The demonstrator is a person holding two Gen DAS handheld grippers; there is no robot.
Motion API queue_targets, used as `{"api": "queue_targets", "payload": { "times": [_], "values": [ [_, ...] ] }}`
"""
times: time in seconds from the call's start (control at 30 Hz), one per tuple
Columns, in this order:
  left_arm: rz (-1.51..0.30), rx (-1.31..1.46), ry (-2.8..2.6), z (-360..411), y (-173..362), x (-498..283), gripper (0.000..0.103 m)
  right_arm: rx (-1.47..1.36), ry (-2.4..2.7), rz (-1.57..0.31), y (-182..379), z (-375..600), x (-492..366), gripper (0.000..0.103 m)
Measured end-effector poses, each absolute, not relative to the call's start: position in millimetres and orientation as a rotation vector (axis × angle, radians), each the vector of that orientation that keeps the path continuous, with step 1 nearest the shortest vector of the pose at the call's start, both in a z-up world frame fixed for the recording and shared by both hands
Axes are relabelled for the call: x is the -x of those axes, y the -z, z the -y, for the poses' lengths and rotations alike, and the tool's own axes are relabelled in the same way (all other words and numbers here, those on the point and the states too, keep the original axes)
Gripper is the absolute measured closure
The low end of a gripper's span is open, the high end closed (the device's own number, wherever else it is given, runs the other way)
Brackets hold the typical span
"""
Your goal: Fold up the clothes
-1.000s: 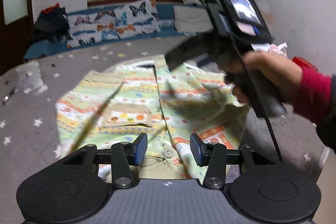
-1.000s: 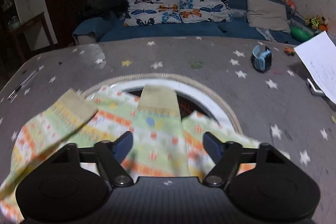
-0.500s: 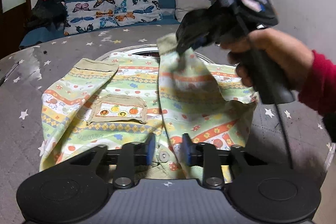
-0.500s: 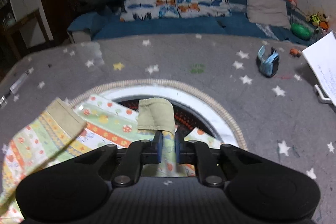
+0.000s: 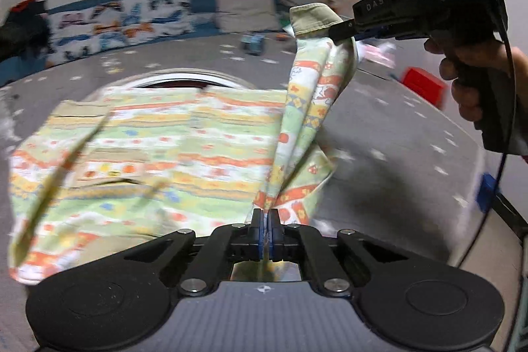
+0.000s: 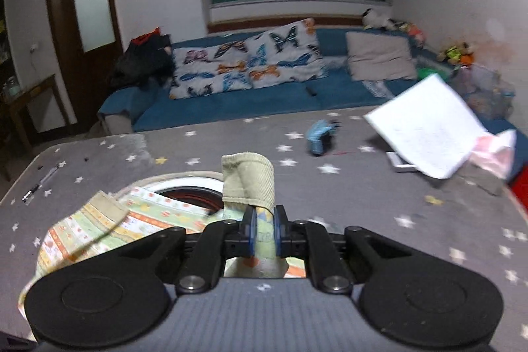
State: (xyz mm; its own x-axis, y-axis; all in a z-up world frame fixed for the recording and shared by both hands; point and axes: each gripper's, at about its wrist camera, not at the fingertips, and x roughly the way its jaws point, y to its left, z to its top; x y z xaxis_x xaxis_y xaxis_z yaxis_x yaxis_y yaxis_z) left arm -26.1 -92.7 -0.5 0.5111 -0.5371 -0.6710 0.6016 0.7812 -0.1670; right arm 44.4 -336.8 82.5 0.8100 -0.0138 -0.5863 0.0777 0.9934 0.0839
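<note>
A green, orange and yellow patterned shirt (image 5: 165,147) lies spread on the grey star-print table (image 5: 396,160). My left gripper (image 5: 265,220) is shut on the shirt's near edge, which bunches up between its pads. My right gripper (image 6: 264,220) is shut on a sleeve just below its beige cuff (image 6: 247,180). The left wrist view shows the right gripper (image 5: 343,30) held by a person's hand (image 5: 468,81), with the sleeve (image 5: 313,94) lifted off the table and hanging taut down to my left gripper. The rest of the shirt (image 6: 109,226) lies at the lower left in the right wrist view.
A round rimmed opening (image 6: 188,190) in the table lies partly under the shirt. A blue toy (image 6: 318,139), a white sheet (image 6: 429,134) and pink tissue (image 6: 495,150) lie at the far right, and a pen (image 6: 39,187) at the left. A blue sofa (image 6: 264,98) lies beyond the table.
Both grippers have closed: the left on the shirt's near edge, the right on the sleeve. The right gripper has risen and carried the sleeve up and to the right.
</note>
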Motion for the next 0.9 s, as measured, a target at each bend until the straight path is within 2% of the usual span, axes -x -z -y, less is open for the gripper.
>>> {"api": "queue_targets", "payload": {
  "times": [0.23, 0.37, 0.4, 0.47, 0.5, 0.53, 0.6, 0.77, 0.9],
  "values": [
    [-0.803, -0.180, 0.857, 126, 6, 59, 0.098, -0.089, 0.215, -0.673, -69, 383, 20, 0.093],
    [-0.789, -0.153, 0.855, 117, -6, 54, 0.096, -0.088, 0.306, -0.704, -62, 402, 42, 0.080],
    [-0.783, -0.141, 0.846, 113, -11, 50, 0.096, -0.074, 0.330, -0.696, -63, 404, 46, 0.080],
    [-0.762, -0.131, 0.792, 103, -19, 38, 0.092, -0.048, 0.349, -0.668, -68, 405, 54, 0.075],
    [-0.753, -0.127, 0.763, 99, -23, 32, 0.087, -0.046, 0.338, -0.660, -70, 404, 57, 0.072],
    [-0.750, -0.122, 0.727, 95, -26, 24, 0.079, -0.043, 0.322, -0.655, -72, 401, 55, 0.072],
    [-0.749, -0.098, 0.657, 84, -30, 7, 0.075, -0.037, 0.279, -0.652, -73, 392, 48, 0.068],
    [-0.725, -0.127, 0.460, 68, -24, -42, 0.075, -0.064, 0.133, -0.726, -54, 366, 13, 0.067],
    [-0.801, -0.114, 0.415, 63, -4, -88, 0.075, -0.108, 0.068, -0.822, -22, 352, -27, 0.067]
  ]
}}
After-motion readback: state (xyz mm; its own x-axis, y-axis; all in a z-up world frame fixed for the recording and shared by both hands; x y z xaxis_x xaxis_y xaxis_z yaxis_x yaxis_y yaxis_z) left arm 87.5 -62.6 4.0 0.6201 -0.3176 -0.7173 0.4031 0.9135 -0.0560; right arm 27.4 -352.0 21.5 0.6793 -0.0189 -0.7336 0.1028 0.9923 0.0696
